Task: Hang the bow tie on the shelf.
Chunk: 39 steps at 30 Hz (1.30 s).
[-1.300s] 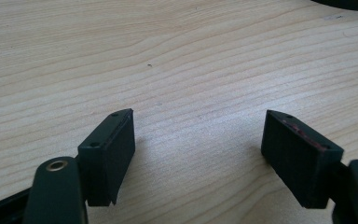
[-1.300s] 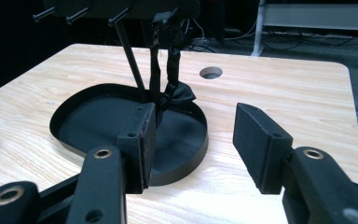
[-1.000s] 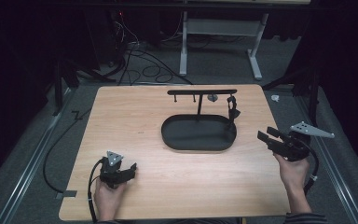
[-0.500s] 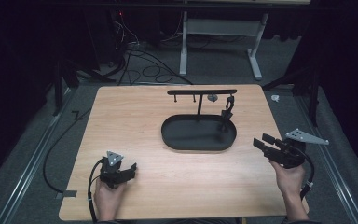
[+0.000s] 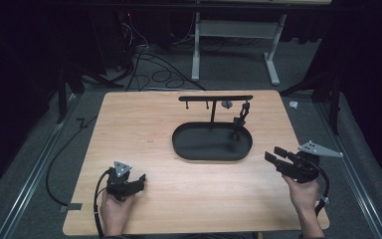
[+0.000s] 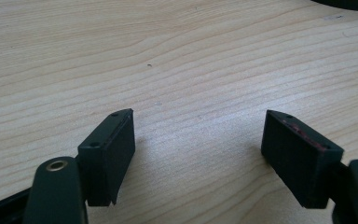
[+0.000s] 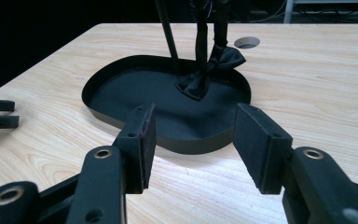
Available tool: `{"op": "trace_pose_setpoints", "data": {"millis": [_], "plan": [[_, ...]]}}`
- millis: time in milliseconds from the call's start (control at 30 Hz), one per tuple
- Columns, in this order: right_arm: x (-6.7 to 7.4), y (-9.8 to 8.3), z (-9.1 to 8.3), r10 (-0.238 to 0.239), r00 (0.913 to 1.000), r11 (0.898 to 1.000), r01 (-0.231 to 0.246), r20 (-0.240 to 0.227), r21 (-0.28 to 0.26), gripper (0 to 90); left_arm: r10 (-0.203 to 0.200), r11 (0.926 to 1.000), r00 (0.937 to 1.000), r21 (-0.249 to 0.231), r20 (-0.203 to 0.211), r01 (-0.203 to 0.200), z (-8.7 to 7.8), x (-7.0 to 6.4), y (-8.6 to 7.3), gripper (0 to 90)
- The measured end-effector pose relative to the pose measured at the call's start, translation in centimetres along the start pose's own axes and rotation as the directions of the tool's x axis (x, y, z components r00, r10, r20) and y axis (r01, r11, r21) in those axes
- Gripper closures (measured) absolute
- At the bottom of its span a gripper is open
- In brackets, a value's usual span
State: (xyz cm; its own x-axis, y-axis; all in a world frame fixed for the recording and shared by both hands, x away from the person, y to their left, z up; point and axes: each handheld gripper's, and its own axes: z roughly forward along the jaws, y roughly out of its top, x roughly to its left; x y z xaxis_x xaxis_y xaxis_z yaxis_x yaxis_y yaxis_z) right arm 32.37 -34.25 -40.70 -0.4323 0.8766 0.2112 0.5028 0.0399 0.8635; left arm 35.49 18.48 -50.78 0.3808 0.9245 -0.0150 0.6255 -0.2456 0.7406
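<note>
A black oval tray point(image 5: 194, 149) point(image 7: 121, 93) lies on the wooden table point(image 5: 144, 124), right of centre. An upright post point(image 5: 212, 113) rises from it and carries a horizontal bar point(image 5: 199, 98). A black strap with a bow point(image 5: 239, 121) point(image 7: 200, 84) hangs from the bar's right end down into the tray. My left gripper point(image 5: 140, 180) point(image 6: 198, 116) rests near the front left of the table, open with bare wood between its jaws. My right gripper point(image 5: 273, 154) point(image 7: 196, 112) is held open just right of the tray, pointing at the tray and the strap.
A round hole point(image 5: 226, 103) point(image 7: 247, 42) is cut in the tabletop behind the tray. Cables trail from both grippers off the front edge. In the right gripper view, the left gripper's jaw tips point(image 7: 0, 114) appear at far left. Dark floor, cables and a desk frame point(image 5: 234, 45) lie beyond the table.
My right gripper has drawn back toward the front edge and slightly left, still open. The left gripper has stayed put.
</note>
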Motion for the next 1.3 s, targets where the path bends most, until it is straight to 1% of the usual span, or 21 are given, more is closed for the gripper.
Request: {"op": "trace_pose_setpoints", "data": {"millis": [200,467,533,667,733,767,867,900,1033,1233,1300], "plan": [[0.4,-0.3,0.3,0.001,0.9999,1.000,-0.001,-0.010,0.004,50.8,0.000,1.0000,1.0000,-0.001,-0.001,0.000,0.0,0.0,0.0,26.3],[1.0,-0.6,0.8,-0.015,0.9995,1.000,0.015,-0.026,0.012,51.1,0.000,1.0000,1.0000,-0.001,-0.001,0.000,0.0,0.0,0.0,26.3],[1.2,-0.7,1.1,-0.016,0.9992,1.000,0.017,-0.037,0.017,51.2,0.000,1.0000,1.0000,0.000,0.000,0.000,0.0,0.0,0.0,26.2],[1.5,-1.0,1.6,-0.019,0.9989,0.999,0.020,-0.043,0.027,51.2,0.000,1.0000,1.0000,-0.001,-0.001,0.000,0.0,0.0,0.0,26.2],[1.5,-1.1,1.7,-0.017,0.9988,0.999,0.018,-0.045,0.030,51.2,-0.001,1.0000,1.0000,-0.002,0.000,0.001,0.0,0.0,0.0,26.2],[1.6,-1.2,2.0,-0.008,0.9986,0.999,0.009,-0.053,0.034,51.2,-0.001,1.0000,1.0000,-0.003,0.000,0.001,0.0,0.0,0.0,26.3],[1.7,-1.2,2.3,-0.013,0.9984,0.999,0.015,-0.056,0.036,51.4,-0.002,1.0000,1.0000,-0.002,0.001,0.002,0.0,0.0,0.0,26.5],[1.7,-1.1,2.4,-0.017,0.9978,0.999,0.019,-0.064,0.028,51.5,-0.002,1.0000,1.0000,-0.002,0.001,0.002,0.0,0.0,0.0,26.6],[1.9,-1.2,2.5,-0.019,0.9972,0.999,0.021,-0.072,0.028,51.8,-0.003,1.0000,1.0000,-0.001,-0.001,0.003,0.0,0.0,0.0,26.4],[2.2,-1.6,2.7,-0.021,0.9972,0.999,0.024,-0.072,0.045,52.4,-0.003,1.0000,1.0000,-0.001,0.000,0.003,0.0,0.0,0.0,26.4],[2.3,-1.8,2.8,-0.023,0.9977,0.998,0.026,-0.064,0.051,52.6,-0.003,1.0000,1.0000,-0.002,0.000,0.003,0.0,0.0,0.0,26.5]]}}
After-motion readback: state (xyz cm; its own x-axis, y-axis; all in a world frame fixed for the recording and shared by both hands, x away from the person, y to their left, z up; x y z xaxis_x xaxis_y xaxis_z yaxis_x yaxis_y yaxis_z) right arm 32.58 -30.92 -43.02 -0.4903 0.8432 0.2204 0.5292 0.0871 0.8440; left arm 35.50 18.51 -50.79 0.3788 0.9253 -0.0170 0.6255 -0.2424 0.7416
